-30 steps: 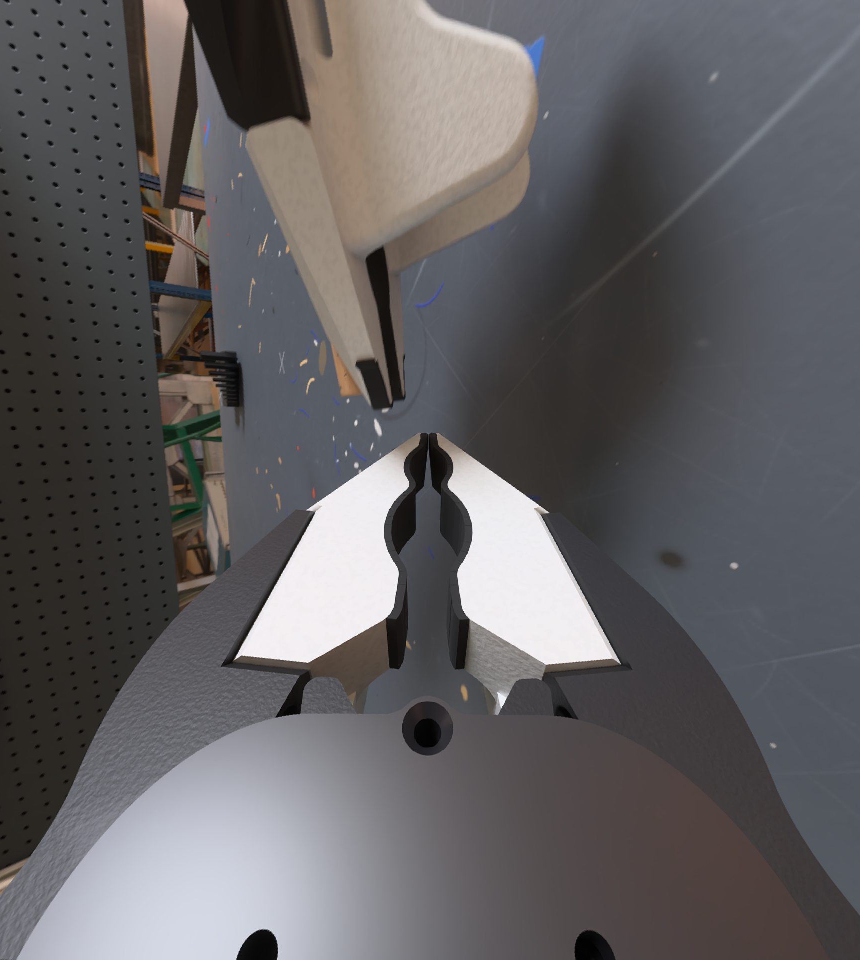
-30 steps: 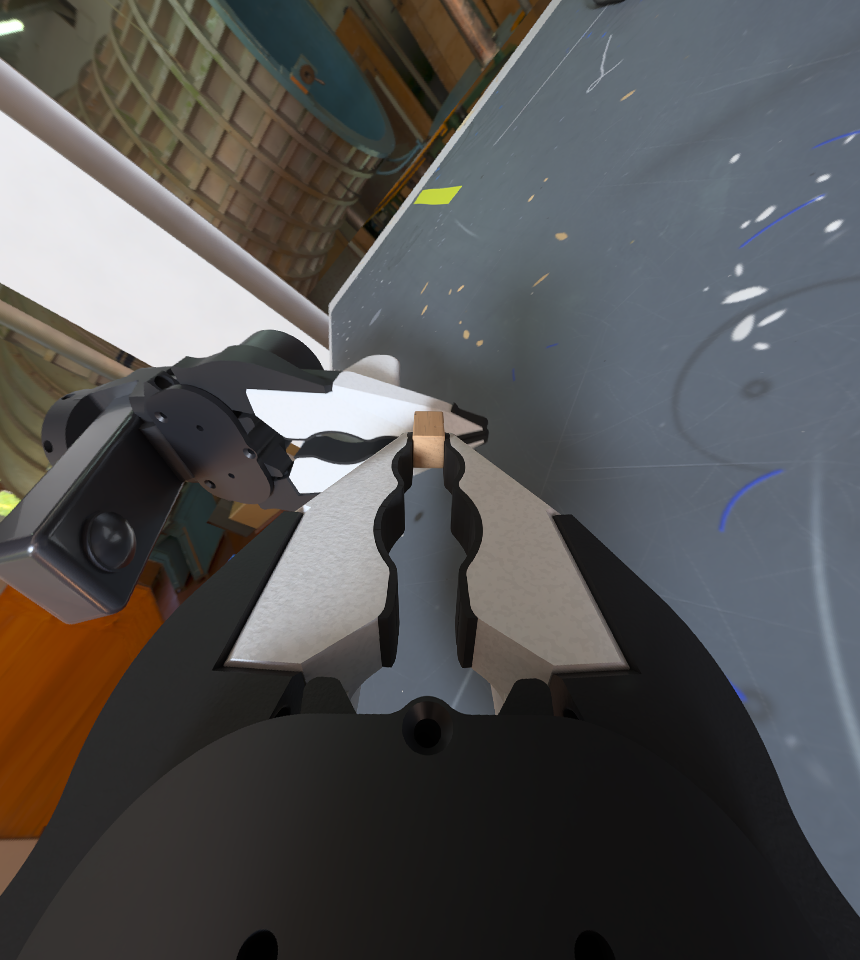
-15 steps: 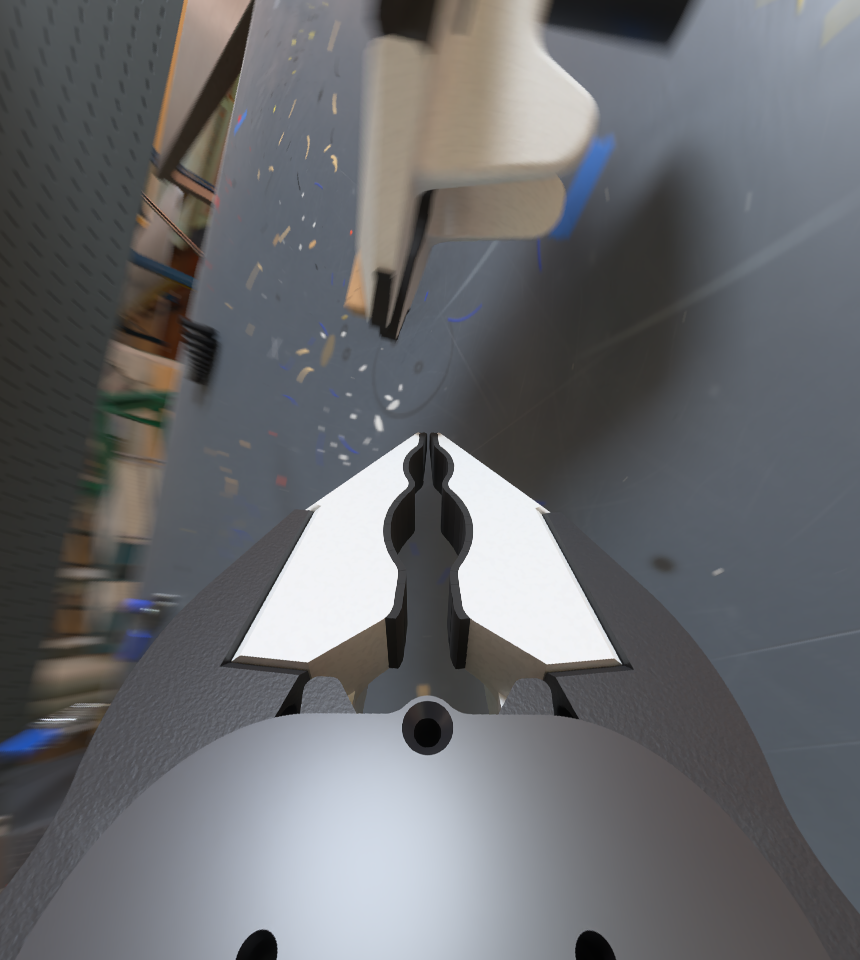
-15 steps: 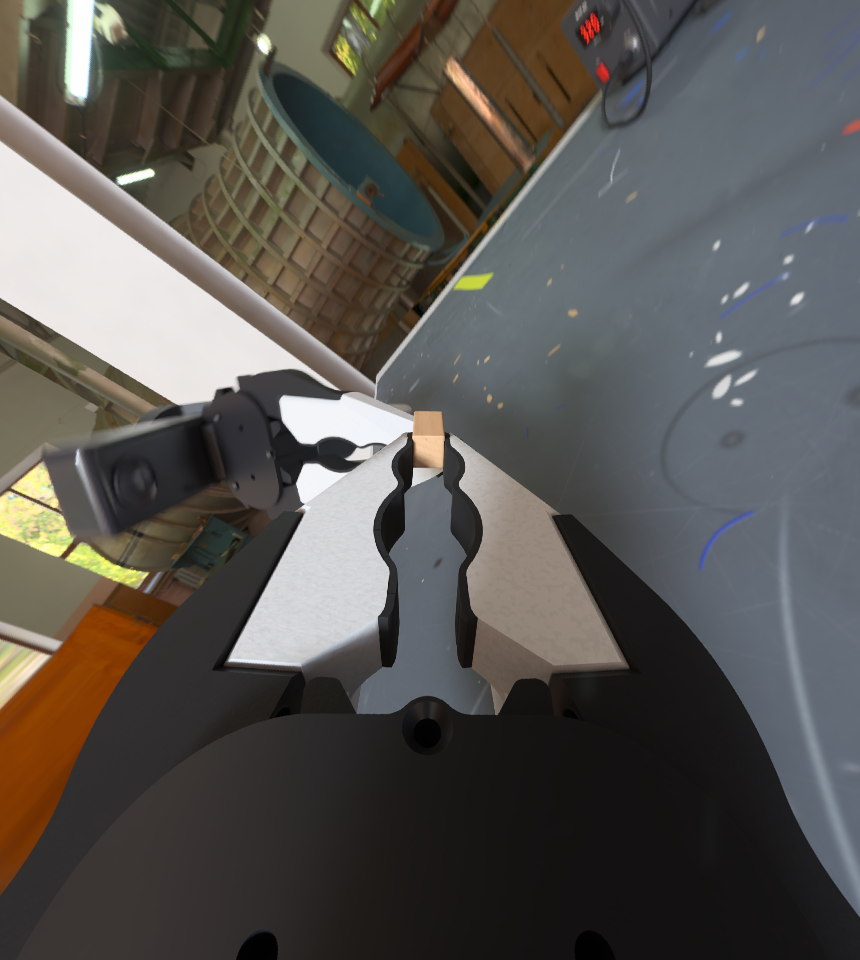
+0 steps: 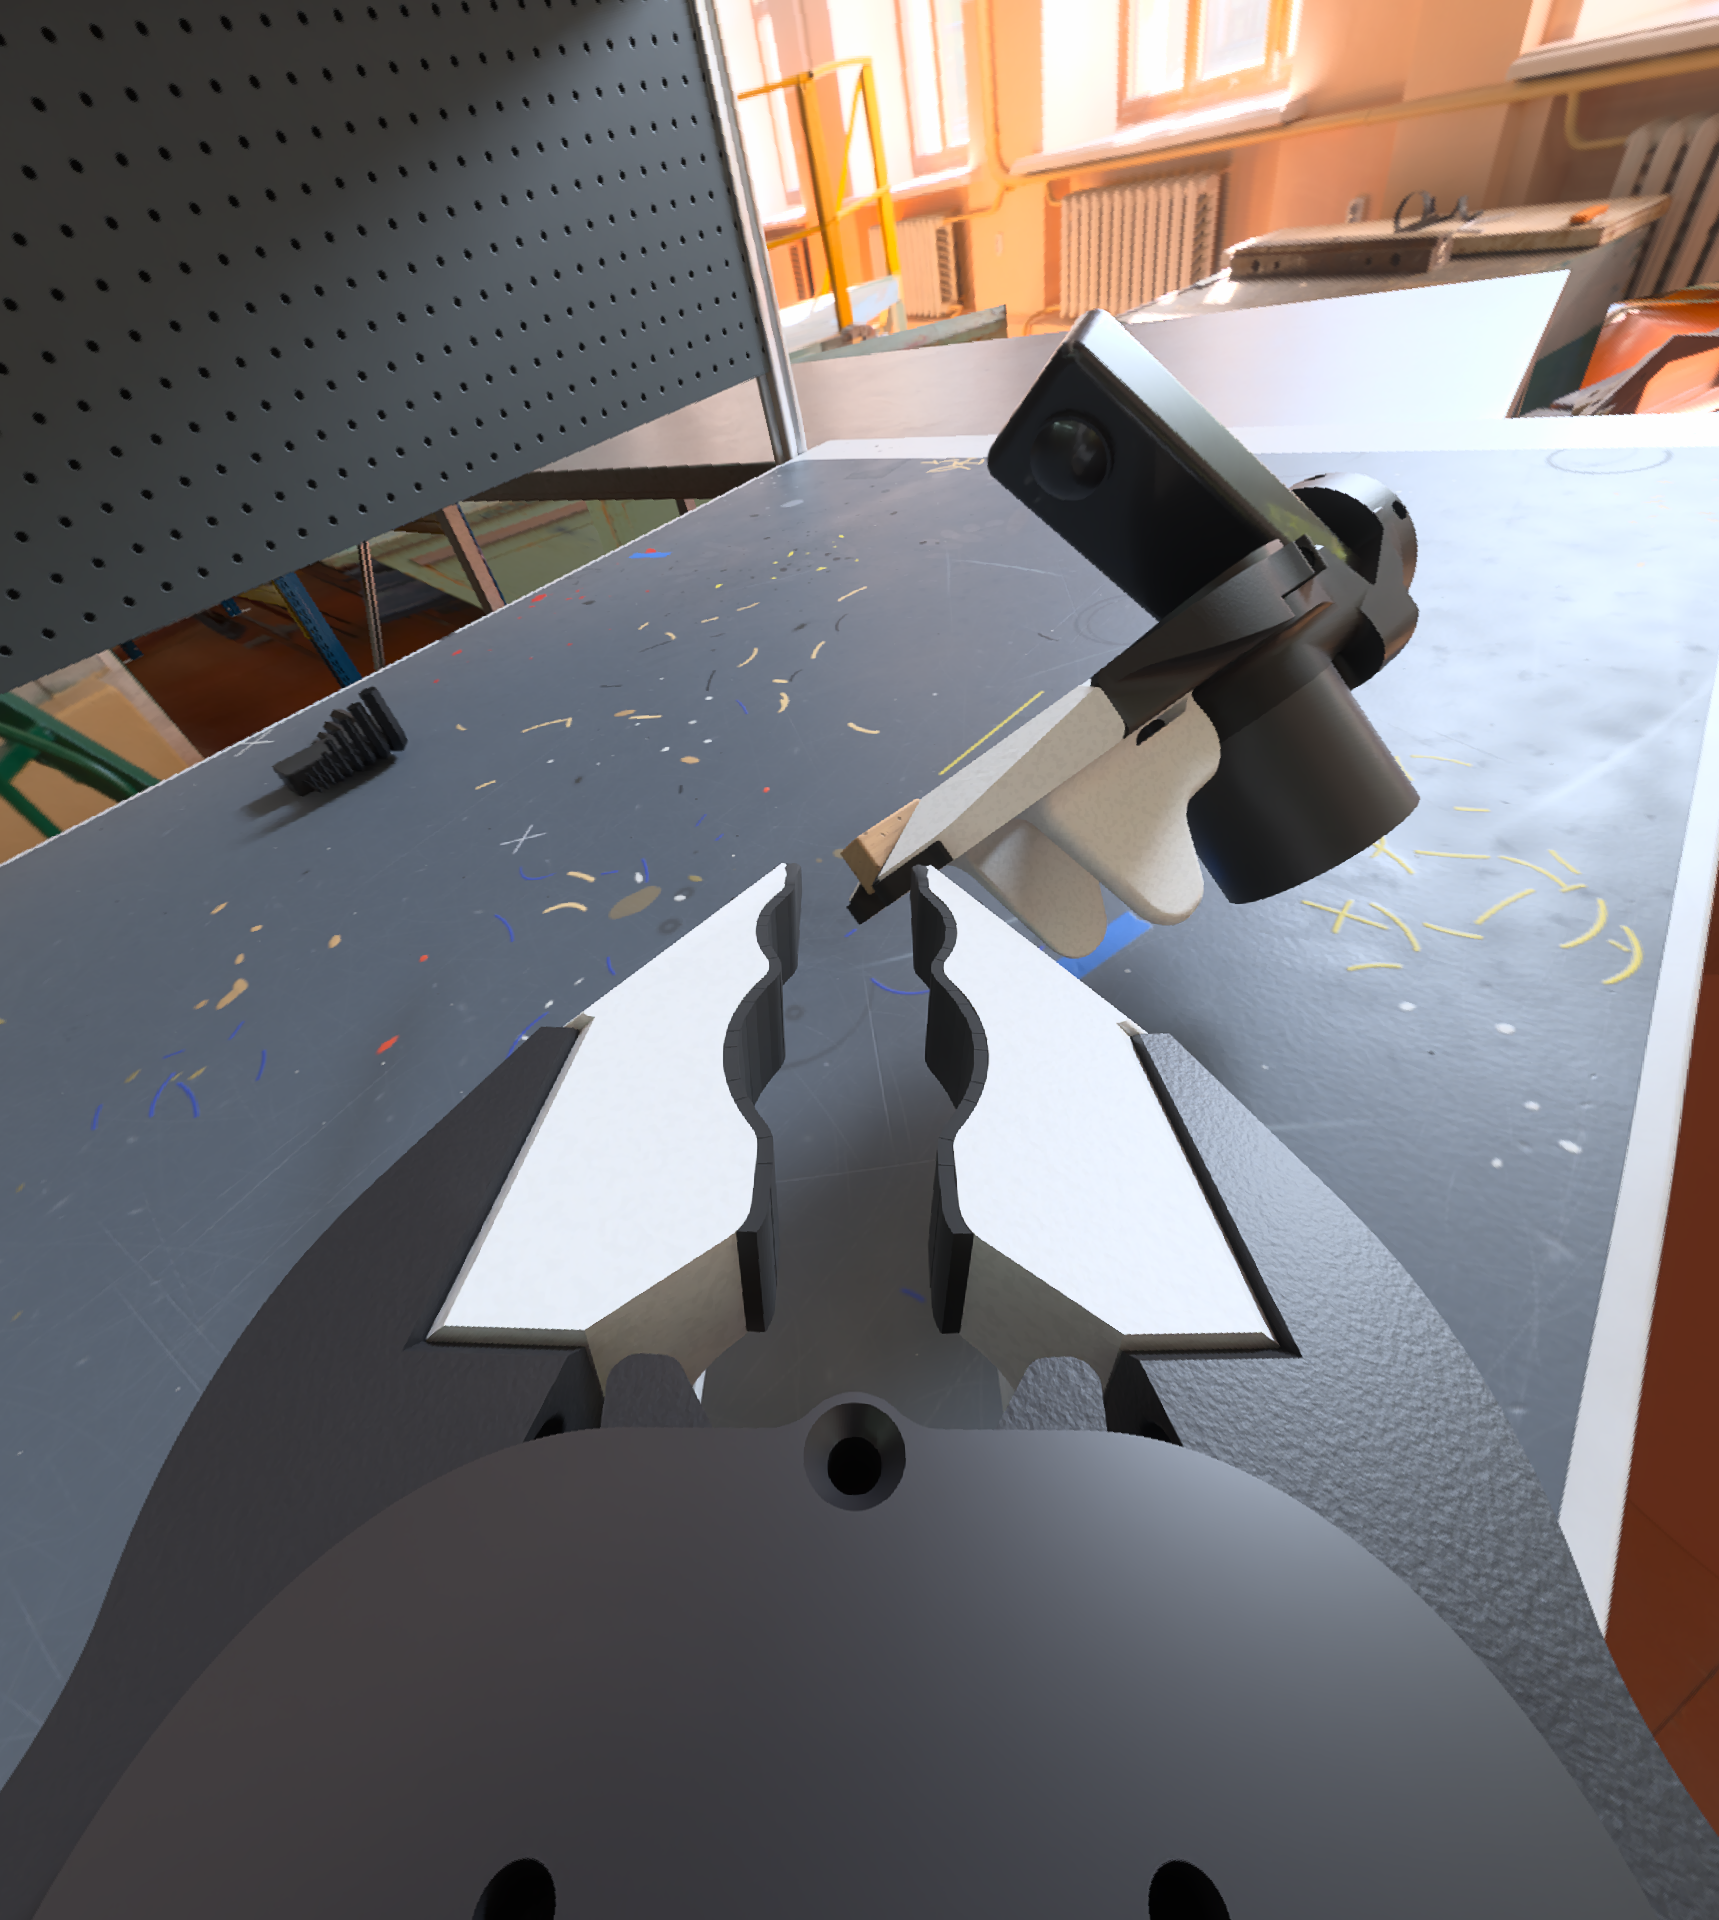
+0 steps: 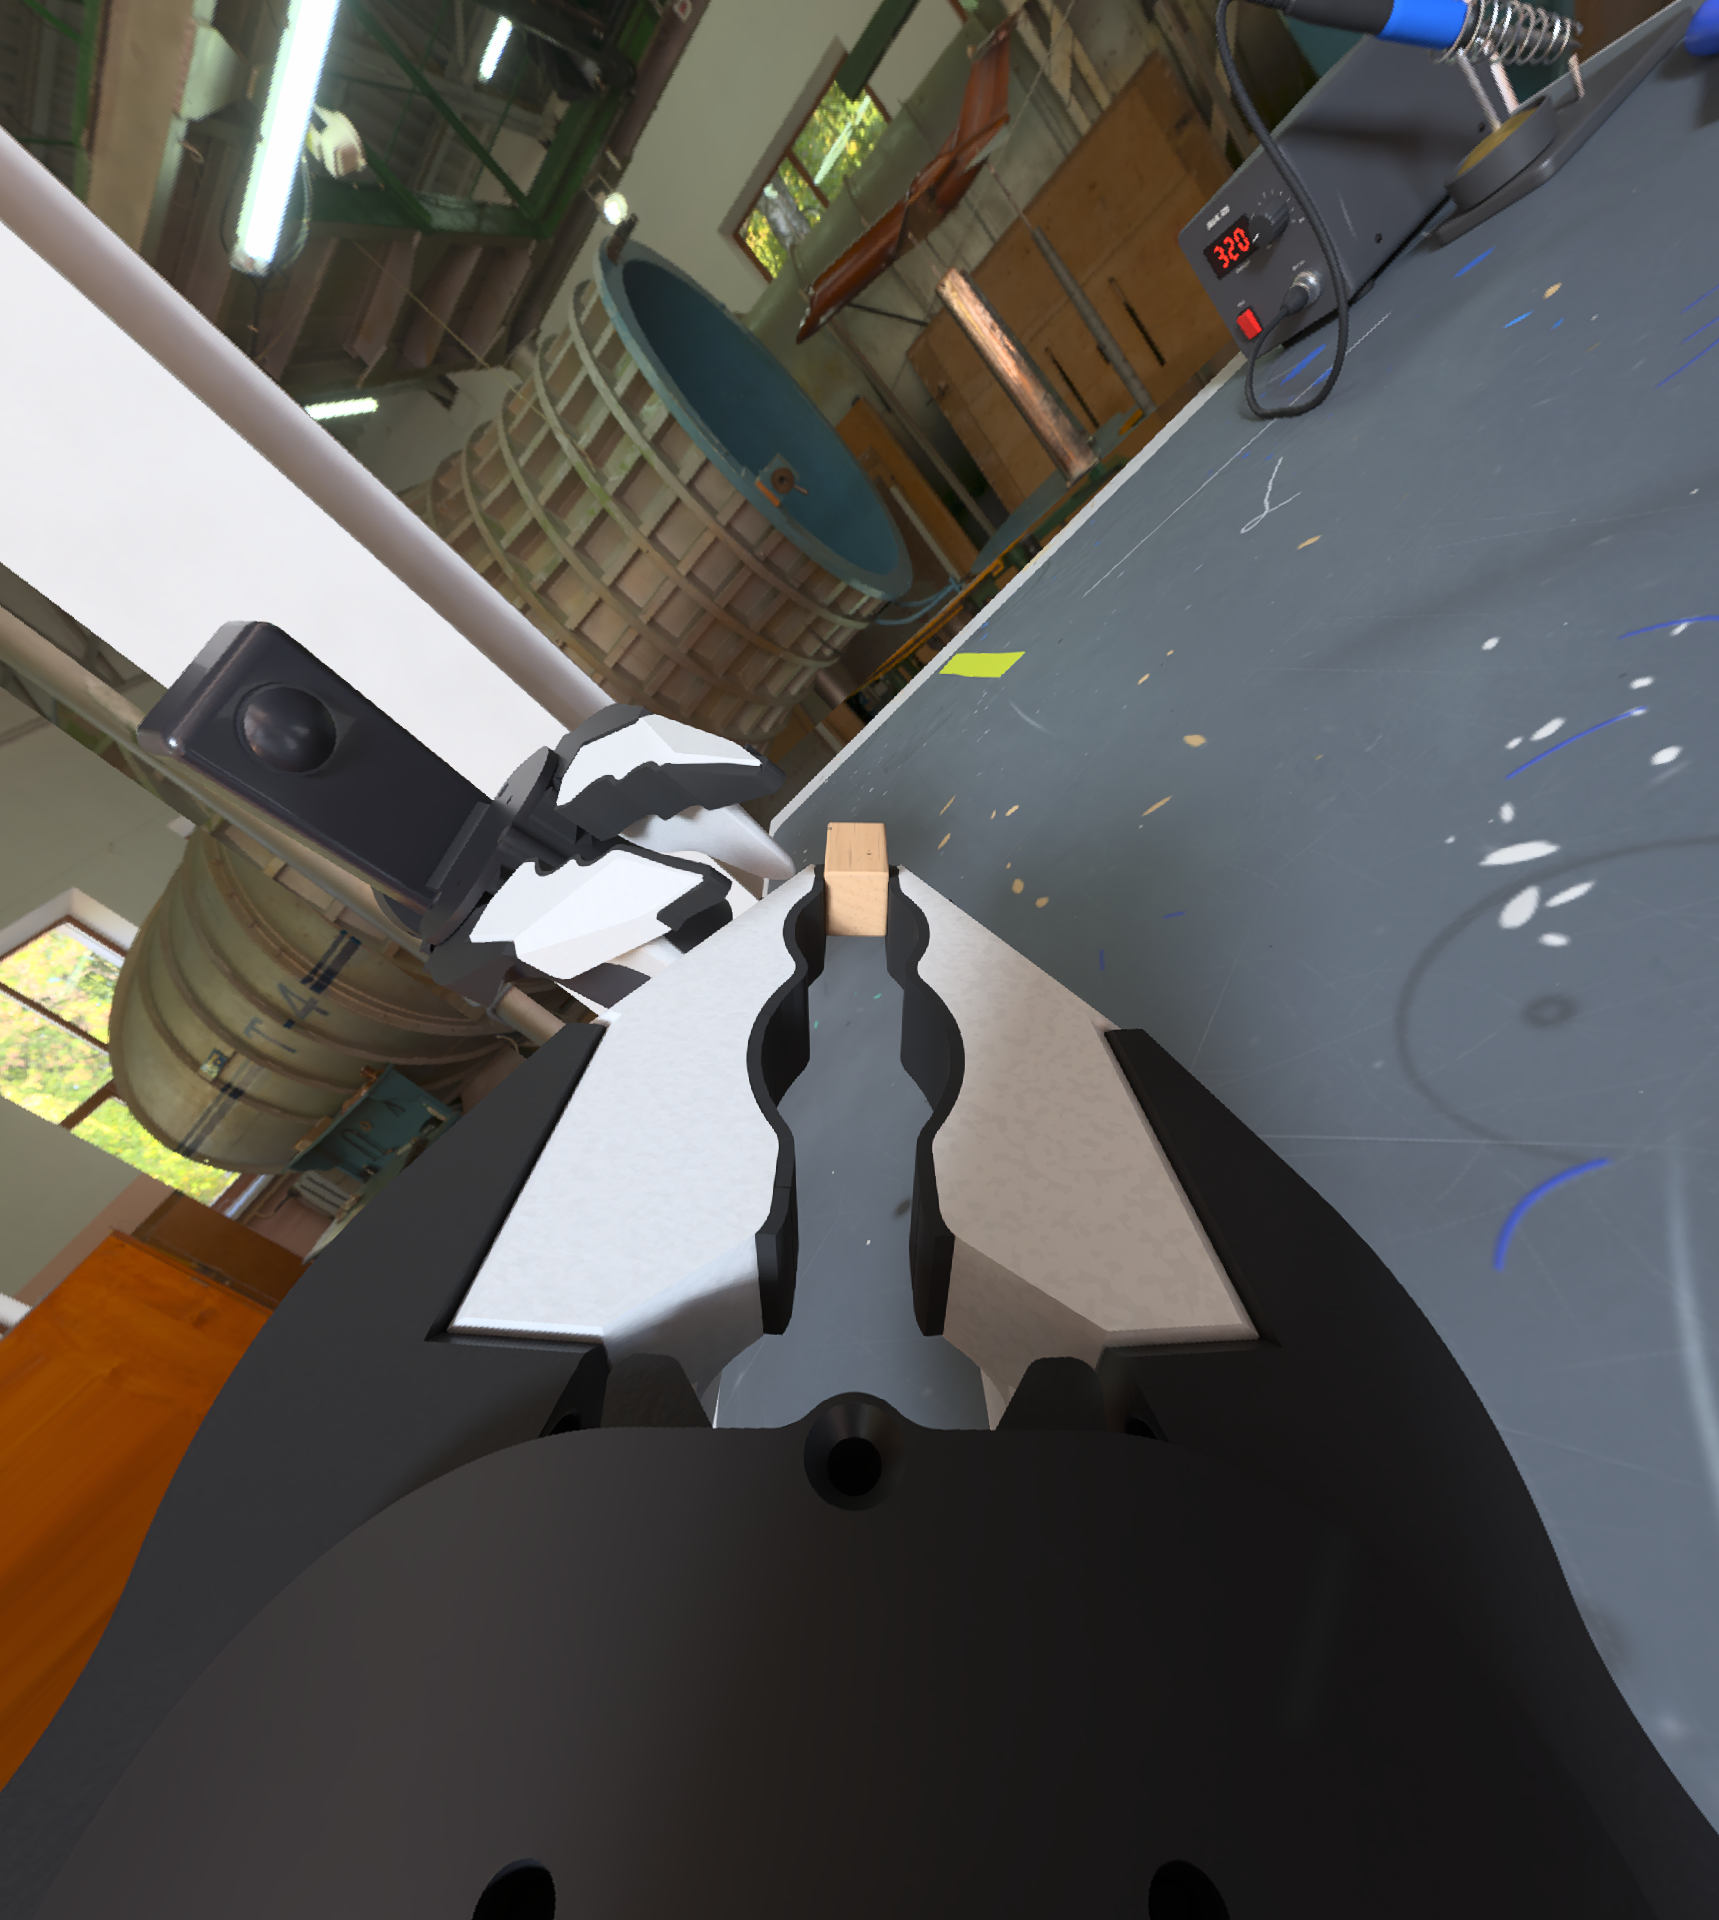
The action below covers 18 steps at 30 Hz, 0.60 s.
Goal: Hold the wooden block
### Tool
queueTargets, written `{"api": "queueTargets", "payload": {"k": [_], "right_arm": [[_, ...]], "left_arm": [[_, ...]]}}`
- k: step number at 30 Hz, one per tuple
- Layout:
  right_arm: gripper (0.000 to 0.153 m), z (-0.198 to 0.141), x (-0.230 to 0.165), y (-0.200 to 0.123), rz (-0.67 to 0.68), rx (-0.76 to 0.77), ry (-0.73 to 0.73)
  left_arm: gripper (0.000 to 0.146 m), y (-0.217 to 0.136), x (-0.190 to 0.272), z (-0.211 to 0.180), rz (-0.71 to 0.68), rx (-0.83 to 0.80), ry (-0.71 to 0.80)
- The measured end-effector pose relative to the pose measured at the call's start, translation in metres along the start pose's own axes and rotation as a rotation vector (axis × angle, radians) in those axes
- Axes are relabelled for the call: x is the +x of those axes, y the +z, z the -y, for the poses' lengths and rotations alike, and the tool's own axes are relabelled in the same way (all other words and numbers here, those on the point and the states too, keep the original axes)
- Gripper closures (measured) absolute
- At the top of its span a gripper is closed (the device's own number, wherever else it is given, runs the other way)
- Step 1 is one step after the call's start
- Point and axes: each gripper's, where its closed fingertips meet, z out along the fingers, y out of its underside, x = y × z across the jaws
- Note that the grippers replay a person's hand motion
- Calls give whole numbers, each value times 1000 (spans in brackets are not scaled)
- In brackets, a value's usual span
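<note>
A small light wooden block (image 6: 855, 878) is pinched between the tips of my right gripper (image 6: 855, 896), above the grey table. In the left wrist view the right gripper (image 5: 886, 878) comes in from the upper right, with the block (image 5: 876, 836) sticking out at its tips. My left gripper (image 5: 855, 888) is open and empty. Its fingertips (image 5: 922, 894) are just in front of the block, and the right fingertip almost touches the other gripper's black pad. In the right wrist view the left gripper (image 6: 777, 816) is at the left of the block, with its jaws apart.
A dark pegboard panel (image 5: 315, 312) stands at the left. A black stepped part (image 5: 341, 743) lies on the grey table (image 5: 626, 675). The table's white edge (image 5: 1665, 935) runs along the right. A soldering station (image 6: 1281, 239) with a cable sits at the far corner.
My left gripper has opened from shut and has swung round to face the block at close range. My right gripper still holds the block and has tilted a little.
</note>
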Motion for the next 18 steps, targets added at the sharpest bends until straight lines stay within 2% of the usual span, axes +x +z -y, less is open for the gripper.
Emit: {"api": "queueTargets", "payload": {"k": [7, 10, 12, 18], "right_arm": [[143, 0, -2, 2, 9, 25, 48], [143, 2, -2, 0, 10, 48, 43], [143, 2, -3, 0, 8, 44, 32], [143, 0, -7, 3, 29, 29, 51]], "left_arm": [[128, 0, 9, 3, -52, 25, -50], [122, -6, 0, 8, -22, 73, -136], [117, -6, -5, 3, -11, 49, -166], [121, -3, -1, -5, 27, 0, -13]]}}
